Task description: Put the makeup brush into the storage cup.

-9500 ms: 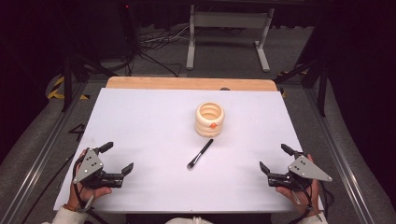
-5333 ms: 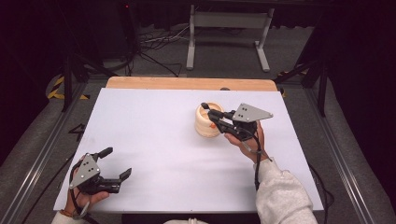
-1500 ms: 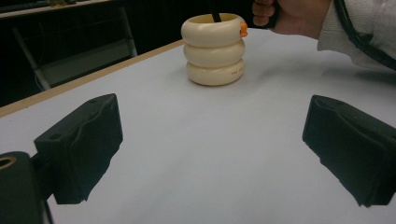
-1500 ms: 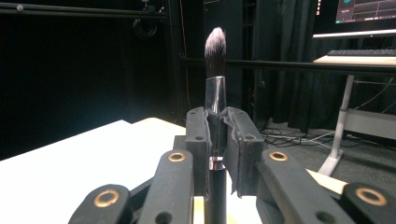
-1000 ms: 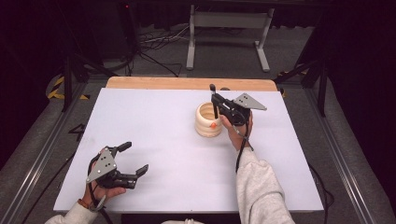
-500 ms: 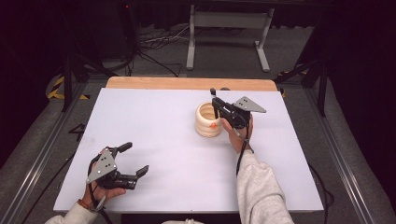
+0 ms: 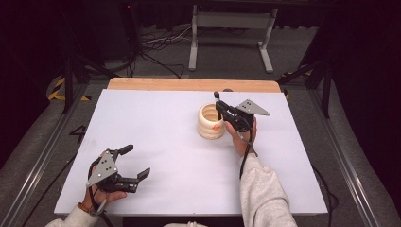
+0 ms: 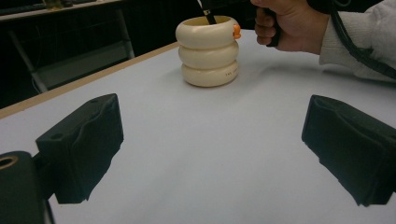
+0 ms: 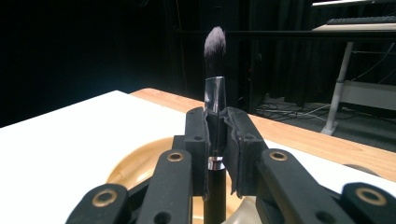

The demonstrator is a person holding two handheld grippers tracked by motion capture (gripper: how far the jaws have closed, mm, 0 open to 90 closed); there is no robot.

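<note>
Above cup [image 7: 211, 122] rim, tool [image 9: 215, 135] grips brush [image 9: 214, 65].

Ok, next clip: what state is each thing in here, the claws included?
Makeup brush: upright, bristles up, handle end lowered into the holder, clamped.
Cream ringed holder: upright on the table, brush handle inside its mouth.
Right claw: shut on the brush, above the holder.
Left claw: open, nothing between its jaws, near the table's front edge.

one makeup brush [image 9: 214, 70], one ringed cream holder [image 7: 211, 121], two grippers, one table [image 7: 156, 127].
</note>
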